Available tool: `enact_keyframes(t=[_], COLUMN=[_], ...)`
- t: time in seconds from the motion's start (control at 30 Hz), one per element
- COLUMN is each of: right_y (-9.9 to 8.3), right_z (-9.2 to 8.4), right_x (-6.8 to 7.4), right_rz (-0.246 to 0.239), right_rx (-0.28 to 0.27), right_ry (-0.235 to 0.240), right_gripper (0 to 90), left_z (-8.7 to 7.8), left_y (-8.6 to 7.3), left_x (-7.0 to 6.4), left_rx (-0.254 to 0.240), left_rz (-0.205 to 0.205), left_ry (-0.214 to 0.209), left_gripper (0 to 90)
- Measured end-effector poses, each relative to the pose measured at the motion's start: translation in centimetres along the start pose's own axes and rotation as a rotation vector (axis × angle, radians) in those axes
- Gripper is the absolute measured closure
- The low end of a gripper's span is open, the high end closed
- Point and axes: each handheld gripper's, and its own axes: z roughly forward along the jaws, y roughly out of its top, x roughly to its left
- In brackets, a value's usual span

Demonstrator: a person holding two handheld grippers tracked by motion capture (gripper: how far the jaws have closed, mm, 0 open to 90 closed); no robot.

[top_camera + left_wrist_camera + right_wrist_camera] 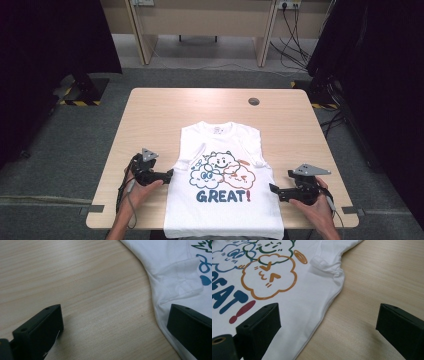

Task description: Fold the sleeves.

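Observation:
A white T-shirt [222, 165] lies flat on the wooden table [160, 115], collar away from the person, sleeves folded in, with cloud cartoons and the word GREAT! printed on it. My left gripper [170, 175] rests at the shirt's left edge, held by a hand, jaws wide apart; one jaw is over bare wood, the other over the shirt's edge [160, 302]. My right gripper [274, 190] sits at the shirt's right edge, also open, one jaw above the shirt [294, 305] and the other above bare wood. Nothing is held between either pair of jaws.
A round grey cable hole [254, 101] is set in the table's far right part. Beyond the table stand wooden desk legs [142, 35] and dangling cables [295, 35]. Black stand bases [82, 90] sit on the floor at both sides.

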Motion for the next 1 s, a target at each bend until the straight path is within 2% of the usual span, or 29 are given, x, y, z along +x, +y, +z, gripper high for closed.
enact_keyframes(t=[0.17, 0.23, 0.3, 0.37, 0.43, 0.5, 0.6, 0.73, 0.83, 0.9, 1.0], right_y=[-0.3, -0.4, -0.4, -0.5, -0.5, -0.5, -0.6, -0.9, -0.9, -0.8, -0.8], right_z=[0.2, 0.4, 0.5, 0.5, 0.4, 0.2, 0.0, -0.2, -0.3, -0.4, -0.9], right_x=[0.7, 1.1, 1.4, 1.8, 2.0, 2.2, 2.4, 2.4, 2.4, 2.4, 2.6], right_rz=[-0.038, -0.06, -0.082, -0.101, -0.098, -0.108, -0.11, -0.102, -0.105, -0.094, -0.081], right_rx=[0.035, 0.058, 0.08, 0.1, 0.111, 0.123, 0.131, 0.128, 0.127, 0.112, 0.093], right_ry=[-0.015, -0.028, -0.042, -0.048, -0.055, -0.066, -0.063, -0.059, -0.056, -0.05, -0.024], right_gripper=[6.1, 6.3, 6.3, 6.6, 6.7, 6.7, 6.7, 6.7, 6.9, 6.9, 6.9], left_z=[-0.1, -0.4, -0.7, -1.1, -1.5, -1.6, -1.5, -1.6, -2.3, -3.1, -3.8], left_y=[-0.1, -0.2, -0.4, -0.5, -0.7, -0.8, -1.1, -1.1, -0.9, -0.8, -0.9], left_x=[0.0, 0.0, -0.3, -0.8, -1.7, -2.8, -3.7, -3.4, -3.3, -3.6, -4.5], left_rx=[-0.005, -0.018, -0.022, -0.025, -0.023, -0.001, 0.019, 0.022, -0.015, -0.041, -0.055], left_rz=[0.005, 0.002, -0.008, 0.001, 0.025, 0.059, 0.101, 0.094, 0.08, 0.078, 0.099], left_ry=[-0.017, -0.025, -0.044, -0.054, -0.063, -0.086, -0.074, -0.062, -0.072, -0.089, -0.093], left_gripper=[0.3, 3.8, 4.1, 4.1, 3.9, 3.7, 4.1, 3.5, 4.6, 4.3, 4.1])
